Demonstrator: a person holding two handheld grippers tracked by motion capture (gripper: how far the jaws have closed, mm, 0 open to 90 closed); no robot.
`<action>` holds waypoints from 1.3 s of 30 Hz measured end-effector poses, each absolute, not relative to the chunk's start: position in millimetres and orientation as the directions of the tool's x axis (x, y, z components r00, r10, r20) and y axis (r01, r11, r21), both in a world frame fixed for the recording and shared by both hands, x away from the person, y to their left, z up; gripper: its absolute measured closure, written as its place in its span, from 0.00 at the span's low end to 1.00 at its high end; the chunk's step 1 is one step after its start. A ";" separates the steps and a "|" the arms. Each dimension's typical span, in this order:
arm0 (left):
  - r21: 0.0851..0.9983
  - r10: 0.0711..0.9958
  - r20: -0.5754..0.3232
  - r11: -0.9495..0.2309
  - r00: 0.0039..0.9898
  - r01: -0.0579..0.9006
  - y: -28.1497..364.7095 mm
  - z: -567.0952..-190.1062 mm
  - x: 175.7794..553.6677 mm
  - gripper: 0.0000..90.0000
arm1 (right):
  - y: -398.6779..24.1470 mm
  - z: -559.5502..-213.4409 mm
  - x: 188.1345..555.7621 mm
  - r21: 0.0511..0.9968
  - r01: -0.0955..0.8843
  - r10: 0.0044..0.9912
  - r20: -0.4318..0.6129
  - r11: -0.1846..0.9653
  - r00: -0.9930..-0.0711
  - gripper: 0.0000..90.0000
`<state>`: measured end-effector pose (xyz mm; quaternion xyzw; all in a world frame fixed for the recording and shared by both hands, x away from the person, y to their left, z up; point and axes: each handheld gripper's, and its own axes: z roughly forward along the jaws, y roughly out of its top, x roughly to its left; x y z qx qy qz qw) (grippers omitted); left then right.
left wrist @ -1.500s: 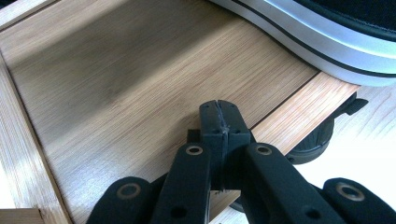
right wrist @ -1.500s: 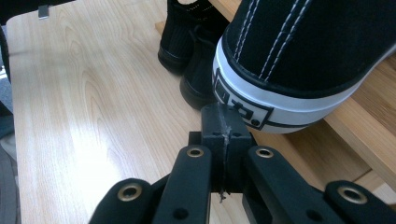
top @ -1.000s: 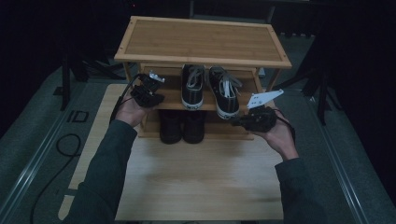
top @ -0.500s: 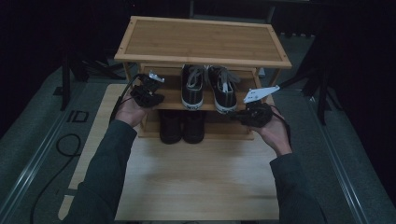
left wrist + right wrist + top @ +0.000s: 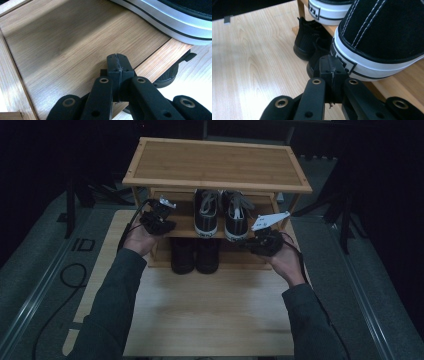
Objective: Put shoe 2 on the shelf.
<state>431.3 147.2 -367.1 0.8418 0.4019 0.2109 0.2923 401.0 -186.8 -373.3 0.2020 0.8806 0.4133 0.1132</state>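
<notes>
Both grippers, left (image 5: 161, 210) and right (image 5: 250, 241), are held pressed together and empty beside the sneakers (image 5: 220, 215) on the rack (image 5: 150, 175).

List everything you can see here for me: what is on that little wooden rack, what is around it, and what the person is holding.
Shoe rack: one, light bamboo, standing at the far end of the table.
Sneakers: one pair, black canvas with white soles and laces, on the rack's middle shelf, heels toward the person.
Dark shoes: one pair, black, on the rack's bottom level, below the sneakers.
Table: one, pale wood, under the rack.
Floor: grey carpet, around the table.
Cable: one, black, on the floor at the left.
Left gripper: black, jaws shut, over the middle shelf's bare left part.
Right gripper: black, jaws shut, at the heel of the right sneaker.
Sleeves: two, dark grey-green.
</notes>
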 end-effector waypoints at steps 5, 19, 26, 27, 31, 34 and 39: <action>0.663 0.801 0.119 -0.504 0.587 0.553 146.8 -367.2 431.3 1.00 | -178.2 -375.3 402.5 0.779 0.259 0.444 -0.028 0.571 -0.895 1.00; 0.664 0.800 0.119 -0.504 0.589 0.552 147.6 -367.4 431.3 1.00 | -163.4 -371.5 407.4 0.765 0.261 0.453 -0.045 0.589 -0.891 1.00; 0.666 0.800 0.119 -0.503 0.587 0.551 147.2 -367.6 431.1 1.00 | -160.5 -374.7 409.9 0.761 0.264 0.453 -0.043 0.592 -0.890 1.00; 0.666 0.800 0.119 -0.503 0.587 0.551 147.2 -367.6 431.1 1.00 | -159.6 -375.1 410.4 0.761 0.262 0.454 -0.047 0.594 -0.890 1.00; 0.670 0.802 0.115 -0.499 0.587 0.550 148.0 -367.9 431.2 1.00 | -157.5 -376.0 412.2 0.759 0.270 0.460 -0.043 0.592 -0.887 1.00; 0.670 0.803 0.114 -0.497 0.585 0.551 148.1 -367.9 431.2 1.00 | -157.7 -376.1 412.1 0.759 0.274 0.462 -0.041 0.591 -0.886 1.00; 0.675 0.803 0.108 -0.493 0.587 0.550 148.8 -368.3 431.0 1.00 | -160.4 -376.8 412.0 0.759 0.279 0.453 -0.024 0.589 -0.891 1.00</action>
